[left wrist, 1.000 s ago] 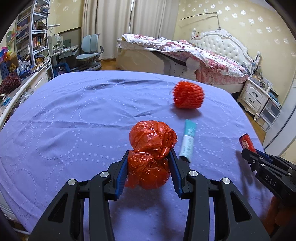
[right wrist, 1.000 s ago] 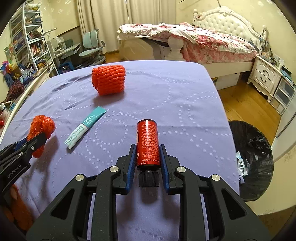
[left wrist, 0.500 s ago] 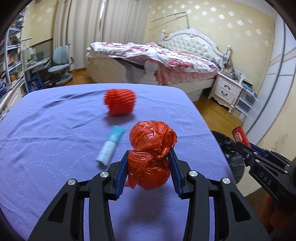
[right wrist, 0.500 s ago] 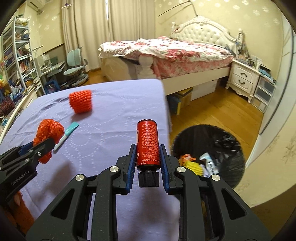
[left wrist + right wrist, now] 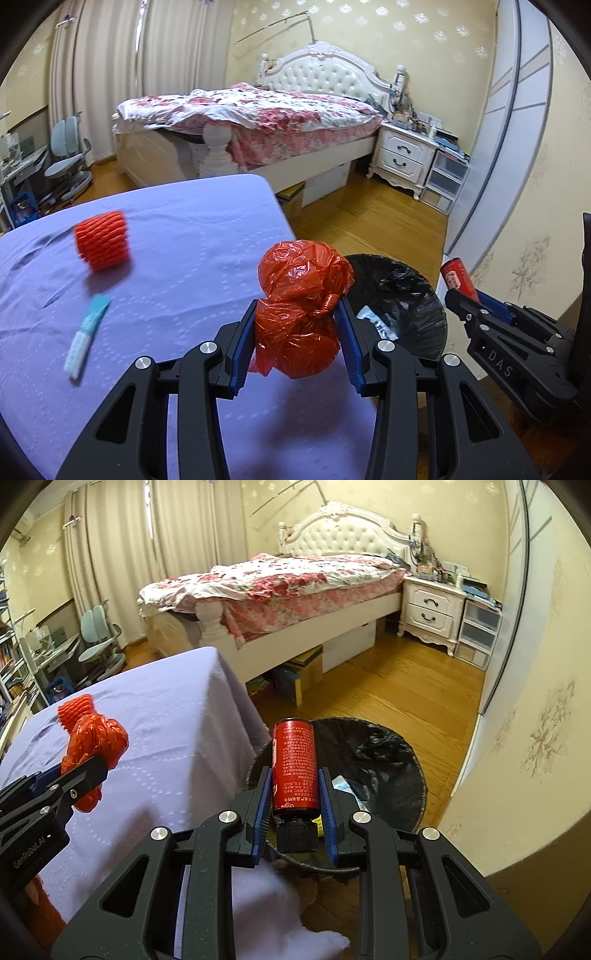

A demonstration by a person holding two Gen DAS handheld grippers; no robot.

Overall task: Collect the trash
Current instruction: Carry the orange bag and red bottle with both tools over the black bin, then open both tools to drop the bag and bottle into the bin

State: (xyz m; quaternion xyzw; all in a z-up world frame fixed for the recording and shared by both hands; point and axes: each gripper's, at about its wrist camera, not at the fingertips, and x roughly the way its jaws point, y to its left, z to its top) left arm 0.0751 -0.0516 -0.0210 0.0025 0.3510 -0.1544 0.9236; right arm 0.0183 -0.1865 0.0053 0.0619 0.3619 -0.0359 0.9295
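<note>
Currently, in the left wrist view, the left gripper clamps a knotted red plastic bag above the purple table edge, beside the black-lined bin. In the right wrist view, the right gripper clamps a red can above the bin.

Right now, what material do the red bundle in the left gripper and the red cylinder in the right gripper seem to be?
Red bundle: thin glossy plastic film, crinkled, knotted, shiny highlights. Red cylinder: probably a metal or hard plastic can, smooth printed wall, black ribbed cap; the look leaves it open.
</note>
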